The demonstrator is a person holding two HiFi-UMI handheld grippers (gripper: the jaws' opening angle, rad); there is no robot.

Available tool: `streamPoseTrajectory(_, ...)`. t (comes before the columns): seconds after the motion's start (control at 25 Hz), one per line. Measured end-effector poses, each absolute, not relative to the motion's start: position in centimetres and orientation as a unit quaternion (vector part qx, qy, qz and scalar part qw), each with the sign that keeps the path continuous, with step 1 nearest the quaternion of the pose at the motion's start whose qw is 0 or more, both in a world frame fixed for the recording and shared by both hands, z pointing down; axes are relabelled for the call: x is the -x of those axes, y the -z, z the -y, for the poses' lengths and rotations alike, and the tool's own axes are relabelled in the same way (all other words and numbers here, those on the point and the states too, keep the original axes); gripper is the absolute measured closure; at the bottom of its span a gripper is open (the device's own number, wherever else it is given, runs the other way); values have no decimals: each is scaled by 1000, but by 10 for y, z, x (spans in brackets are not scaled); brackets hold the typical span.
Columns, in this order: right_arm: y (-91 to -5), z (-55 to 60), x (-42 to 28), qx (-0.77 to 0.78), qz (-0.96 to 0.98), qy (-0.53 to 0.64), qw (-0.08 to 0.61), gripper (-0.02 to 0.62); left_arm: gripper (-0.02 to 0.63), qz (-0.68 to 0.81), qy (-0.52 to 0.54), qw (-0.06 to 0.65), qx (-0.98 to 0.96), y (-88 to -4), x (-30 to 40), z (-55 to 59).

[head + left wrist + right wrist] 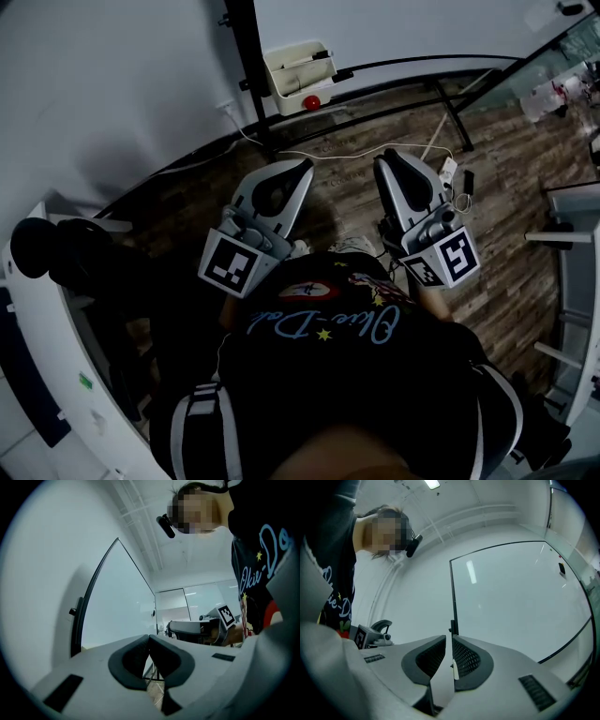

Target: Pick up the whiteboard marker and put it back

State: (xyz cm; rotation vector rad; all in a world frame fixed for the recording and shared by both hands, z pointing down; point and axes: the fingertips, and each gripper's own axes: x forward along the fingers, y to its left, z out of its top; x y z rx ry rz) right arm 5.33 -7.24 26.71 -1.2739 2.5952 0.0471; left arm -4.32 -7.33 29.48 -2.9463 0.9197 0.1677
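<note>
A white tray (298,70) hangs at the foot of the whiteboard (511,602), far ahead in the head view. A dark pen-like thing (314,58), likely the marker, lies across its top, and a small red object (310,101) sits at its lower edge. My left gripper (298,169) (149,639) is held in front of the person's body with its jaw tips touching and nothing between them. My right gripper (394,159) (451,639) is beside it, with a narrow slit between empty jaws. Both point toward the board and are well short of the tray.
A black stand pole (246,66) rises beside the tray, and black frame legs (450,103) spread over the wood floor. A white cable (356,155) runs across the floor in front of the grippers. White furniture (37,309) stands at the left and a white rack (572,234) at the right.
</note>
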Motion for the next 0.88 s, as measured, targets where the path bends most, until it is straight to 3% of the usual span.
streamPoseTrajectory(0.88,-285,135,-55,407,-904,31,125,509,607,-354,-39,7,934,-305,57,110)
